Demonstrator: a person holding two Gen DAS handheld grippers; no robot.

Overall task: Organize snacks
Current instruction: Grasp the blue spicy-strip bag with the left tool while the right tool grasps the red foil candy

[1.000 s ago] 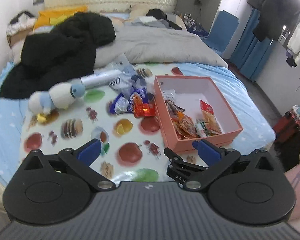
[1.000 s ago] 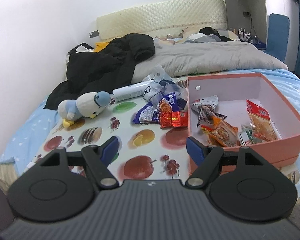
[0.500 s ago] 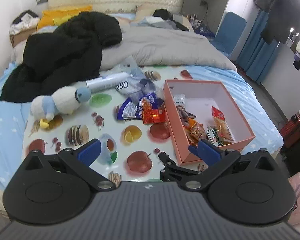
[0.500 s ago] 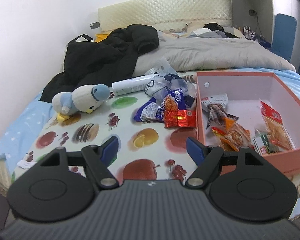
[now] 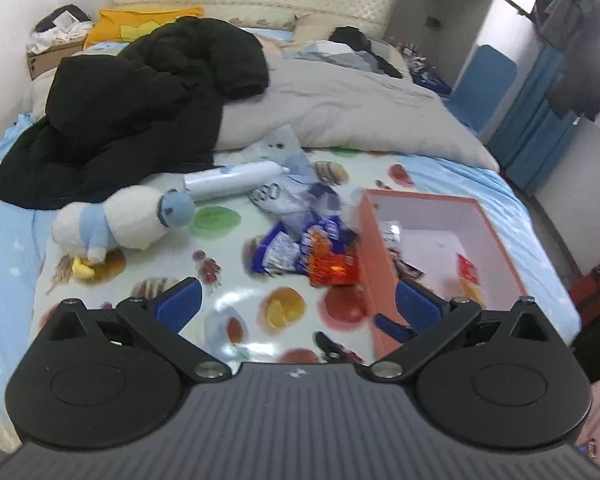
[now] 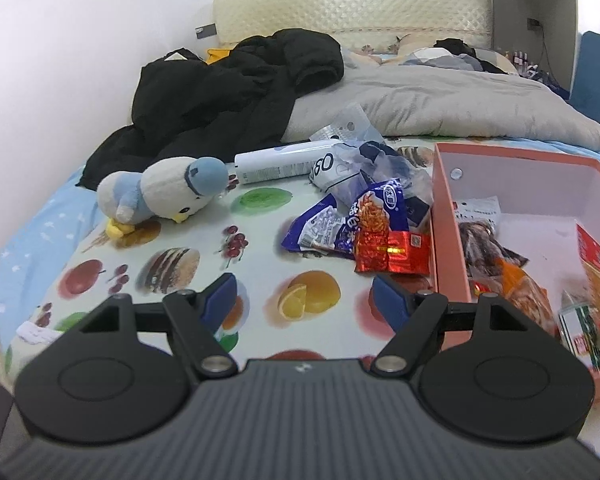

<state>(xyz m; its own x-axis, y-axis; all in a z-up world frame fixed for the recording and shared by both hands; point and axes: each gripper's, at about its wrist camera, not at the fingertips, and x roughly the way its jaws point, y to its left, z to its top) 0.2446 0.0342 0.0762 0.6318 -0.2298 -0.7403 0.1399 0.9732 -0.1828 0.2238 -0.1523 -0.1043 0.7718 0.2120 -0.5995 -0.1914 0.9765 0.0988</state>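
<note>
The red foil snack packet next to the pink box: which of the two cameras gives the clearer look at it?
The right wrist view. There the red foil packet is sharp and near the middle, lying on the fruit-print cloth just outside the pink box. In the left wrist view the packet shows too, but motion blur smears it.

a lived-in bedroom at home: a bed [image 5: 440,168] with a quilted headboard [image 6: 352,4], a grey duvet [image 6: 440,104], a black coat [image 5: 140,92] tossed on it, a plush toy [image 6: 164,192], and clothes hanging [image 5: 572,40] by blue curtains [image 5: 536,136].
</note>
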